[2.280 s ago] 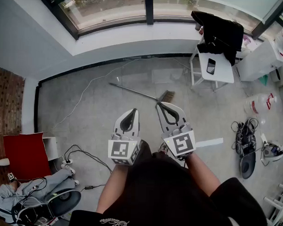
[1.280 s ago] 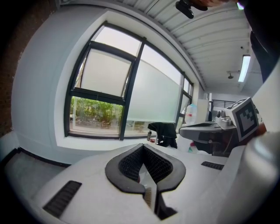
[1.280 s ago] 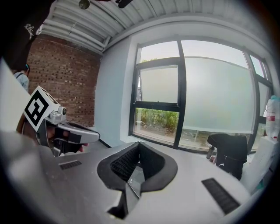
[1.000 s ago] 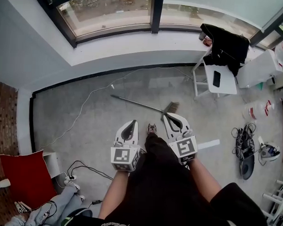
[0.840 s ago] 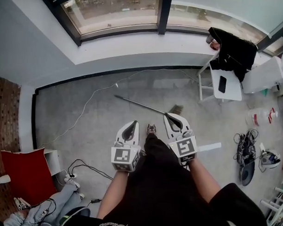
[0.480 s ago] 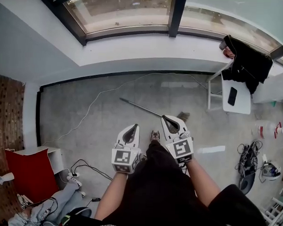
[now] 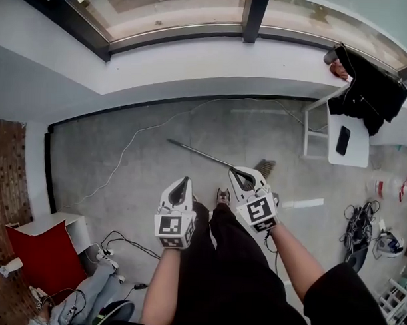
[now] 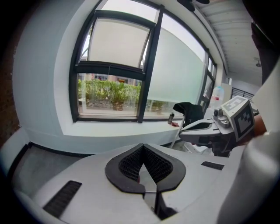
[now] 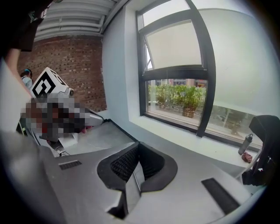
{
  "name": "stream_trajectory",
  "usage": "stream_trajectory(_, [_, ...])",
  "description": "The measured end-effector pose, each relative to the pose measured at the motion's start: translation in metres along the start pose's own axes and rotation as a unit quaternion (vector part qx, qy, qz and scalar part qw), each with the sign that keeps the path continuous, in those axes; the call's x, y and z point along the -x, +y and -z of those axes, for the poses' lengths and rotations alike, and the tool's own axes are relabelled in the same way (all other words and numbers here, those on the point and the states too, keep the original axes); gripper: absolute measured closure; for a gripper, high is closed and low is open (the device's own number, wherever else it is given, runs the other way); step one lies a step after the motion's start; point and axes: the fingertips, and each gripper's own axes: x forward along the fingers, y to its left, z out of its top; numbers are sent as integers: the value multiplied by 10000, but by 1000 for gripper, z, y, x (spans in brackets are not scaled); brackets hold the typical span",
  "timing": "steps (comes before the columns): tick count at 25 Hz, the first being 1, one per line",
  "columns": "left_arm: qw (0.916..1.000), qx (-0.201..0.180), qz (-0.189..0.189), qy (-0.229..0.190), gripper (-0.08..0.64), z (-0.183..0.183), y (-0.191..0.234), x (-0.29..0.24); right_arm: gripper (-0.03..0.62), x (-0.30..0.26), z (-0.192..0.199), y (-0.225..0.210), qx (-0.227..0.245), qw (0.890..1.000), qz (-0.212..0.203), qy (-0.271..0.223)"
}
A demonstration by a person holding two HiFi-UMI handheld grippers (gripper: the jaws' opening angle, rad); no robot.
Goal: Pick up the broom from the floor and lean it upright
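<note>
Grey concrete floor (image 7: 123, 162) beneath a window (image 7: 175, 11), broom (image 7: 204, 154) lying flat; left tongs (image 8: 142, 146) and right tongs (image 9: 138, 145) closed, empty

From overhead I look steeply down on the floor (image 7: 123, 162); cameras riding the left gripper (image 7: 183, 181) and right gripper (image 7: 238, 172) face the shared window (image 7: 175, 11).

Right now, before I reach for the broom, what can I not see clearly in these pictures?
- The broom: in the head view the right gripper covers the handle near the bristles, so the gap between them cannot be judged.
- Both gripper views: they face the window, and the broom lies outside them.
- The floor at the feet: the person's legs hide it in the head view.
</note>
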Motion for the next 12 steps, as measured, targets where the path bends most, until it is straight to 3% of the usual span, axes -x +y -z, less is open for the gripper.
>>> stream_trajectory(12, [9998, -38, -111, 141, 558, 78, 61, -89, 584, -117, 64, 8, 214, 9982, -371, 424])
